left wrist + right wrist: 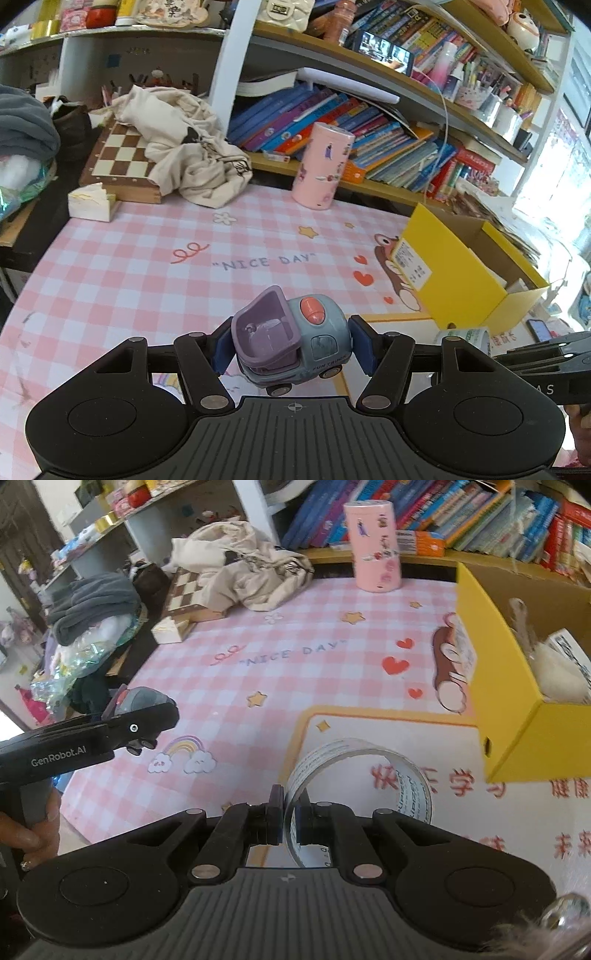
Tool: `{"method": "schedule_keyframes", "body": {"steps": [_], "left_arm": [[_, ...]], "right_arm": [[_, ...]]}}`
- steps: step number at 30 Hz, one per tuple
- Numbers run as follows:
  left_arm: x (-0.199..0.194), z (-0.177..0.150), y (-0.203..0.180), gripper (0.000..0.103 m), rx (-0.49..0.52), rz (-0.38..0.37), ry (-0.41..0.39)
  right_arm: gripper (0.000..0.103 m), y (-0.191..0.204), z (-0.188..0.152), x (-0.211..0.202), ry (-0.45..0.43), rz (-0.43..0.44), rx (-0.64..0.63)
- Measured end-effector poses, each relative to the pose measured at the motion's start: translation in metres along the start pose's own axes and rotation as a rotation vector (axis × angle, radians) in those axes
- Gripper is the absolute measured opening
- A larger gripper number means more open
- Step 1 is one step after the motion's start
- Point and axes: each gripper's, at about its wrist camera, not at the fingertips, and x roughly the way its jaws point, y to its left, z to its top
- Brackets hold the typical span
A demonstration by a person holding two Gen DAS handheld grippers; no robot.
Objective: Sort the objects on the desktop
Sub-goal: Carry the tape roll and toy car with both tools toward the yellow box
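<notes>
The left gripper (289,349) pinches a toy truck (291,347) above the checked mat (129,266); the right gripper (291,821) pinches a tape roll (354,797). The yellow box (517,701) stands just right of it; the mat's middle lies open.

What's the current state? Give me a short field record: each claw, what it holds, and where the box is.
left claw: shut on the toy truck, lifted off the mat
right claw: pinching the wall of the clear tape roll
yellow box: open, at the mat's right side, already holding some items
pink checked mat: bare in the middle
pink canister: upright at the back, by the bookshelf
</notes>
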Motion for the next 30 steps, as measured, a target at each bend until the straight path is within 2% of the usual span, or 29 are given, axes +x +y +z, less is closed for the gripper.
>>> {"method": "schedule_keyframes", "body": {"steps": [7,15,30], "left_arm": [[0.007,-0.009,-0.012,0.063,0.011,-0.042,0.044],[0.014,-0.010,-0.041,0.063,0.068,-0.104,0.066],[0.029,-0.013,-0.103,0.063,0.119,-0.097,0.090]], "right_arm": [[0.006,-0.014,-0.013,-0.014,-0.008,-0.057,0.040],[0.006,-0.034,-0.027,-0.027,-0.010,-0.094,0.092],[0.006,-0.086,-0.038,-0.052,-0.018,-0.085,0.128]]}}
